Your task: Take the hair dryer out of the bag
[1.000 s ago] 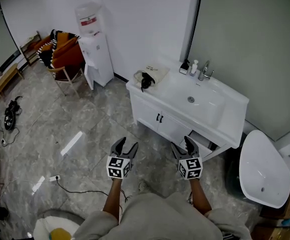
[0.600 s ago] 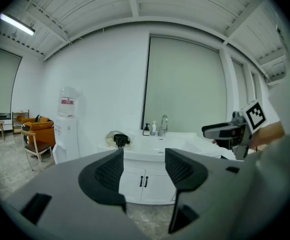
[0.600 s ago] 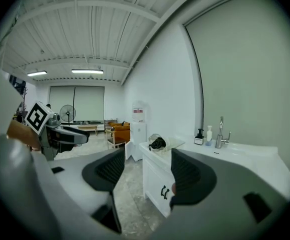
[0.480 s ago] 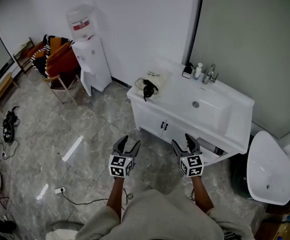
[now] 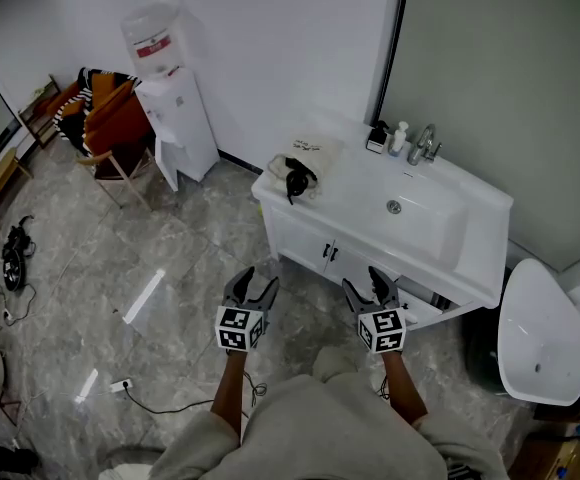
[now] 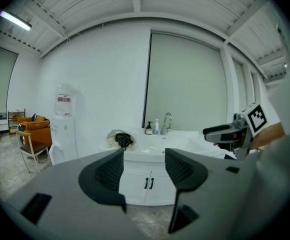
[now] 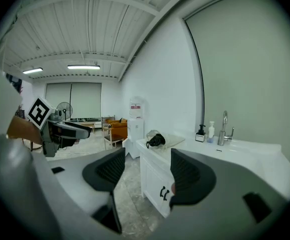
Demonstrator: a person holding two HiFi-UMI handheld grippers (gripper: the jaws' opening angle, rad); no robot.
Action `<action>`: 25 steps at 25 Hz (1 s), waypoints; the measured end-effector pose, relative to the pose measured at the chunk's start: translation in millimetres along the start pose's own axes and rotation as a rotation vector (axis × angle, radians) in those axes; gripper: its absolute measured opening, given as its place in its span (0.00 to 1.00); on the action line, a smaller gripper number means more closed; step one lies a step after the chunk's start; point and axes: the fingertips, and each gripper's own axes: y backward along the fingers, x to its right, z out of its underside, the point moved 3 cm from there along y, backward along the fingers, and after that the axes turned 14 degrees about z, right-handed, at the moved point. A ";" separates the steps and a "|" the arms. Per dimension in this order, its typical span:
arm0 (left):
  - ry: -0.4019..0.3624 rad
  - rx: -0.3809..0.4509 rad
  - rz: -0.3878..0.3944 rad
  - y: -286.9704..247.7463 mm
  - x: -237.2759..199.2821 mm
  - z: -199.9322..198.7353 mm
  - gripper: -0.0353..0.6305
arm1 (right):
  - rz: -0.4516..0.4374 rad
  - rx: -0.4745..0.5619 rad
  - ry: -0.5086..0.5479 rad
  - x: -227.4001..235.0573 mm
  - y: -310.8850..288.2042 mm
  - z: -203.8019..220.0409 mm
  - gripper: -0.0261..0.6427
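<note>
A black hair dryer [image 5: 295, 180] sticks out of the mouth of a cream cloth bag [image 5: 310, 153] lying on the left end of the white vanity top [image 5: 355, 183]. In the head view both grippers hang over the floor, well short of the cabinet front. My left gripper [image 5: 254, 280] is open and holds nothing. My right gripper [image 5: 365, 283] is open and empty too. Past the left gripper's jaws [image 6: 144, 164] the hair dryer [image 6: 122, 140] shows small and far ahead. In the right gripper view [image 7: 147, 166] the hair dryer [image 7: 156, 141] lies ahead between the jaws, at a distance.
A sink basin [image 5: 410, 208] with a faucet [image 5: 425, 143] and soap bottles [image 5: 385, 136] fills the vanity's right part. A water dispenser [image 5: 165, 98] and an orange chair [image 5: 110, 123] stand at the left wall. A white toilet [image 5: 540, 333] is at the right. Cables [image 5: 120, 383] trail on the floor.
The person has stepped towards the vanity, which now lies nearer in the head view. Both grippers came forward together, and their jaws stayed apart.
</note>
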 end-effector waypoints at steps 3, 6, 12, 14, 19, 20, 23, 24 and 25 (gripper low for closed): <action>0.002 -0.007 0.006 -8.8 -4.3 2.3 0.44 | 0.000 -0.005 0.005 1.8 -8.2 2.0 0.44; 0.004 -0.011 0.009 -17.2 -8.8 3.4 0.44 | -0.001 -0.010 0.000 4.2 -18.0 4.8 0.44; 0.005 -0.012 -0.008 -35.4 -30.8 -1.9 0.44 | -0.023 -0.010 0.004 5.1 -52.9 1.7 0.44; 0.005 -0.012 -0.015 -45.4 -42.0 -4.5 0.44 | -0.034 -0.009 0.008 6.4 -69.1 -0.4 0.44; 0.027 -0.011 -0.031 -82.3 -73.4 -16.6 0.44 | -0.058 -0.016 0.007 18.1 -118.7 -8.0 0.44; 0.029 -0.010 -0.033 -91.2 -79.4 -20.6 0.44 | -0.062 -0.016 0.007 22.2 -130.0 -11.1 0.44; 0.035 -0.015 -0.045 -117.6 -98.6 -29.8 0.44 | -0.078 -0.020 0.012 34.0 -164.9 -21.0 0.44; 0.039 -0.018 -0.049 -127.5 -105.5 -33.3 0.44 | -0.082 -0.022 0.015 38.9 -177.5 -24.9 0.44; 0.042 -0.021 -0.053 -137.2 -112.4 -37.1 0.44 | -0.087 -0.023 0.018 43.8 -190.4 -29.1 0.44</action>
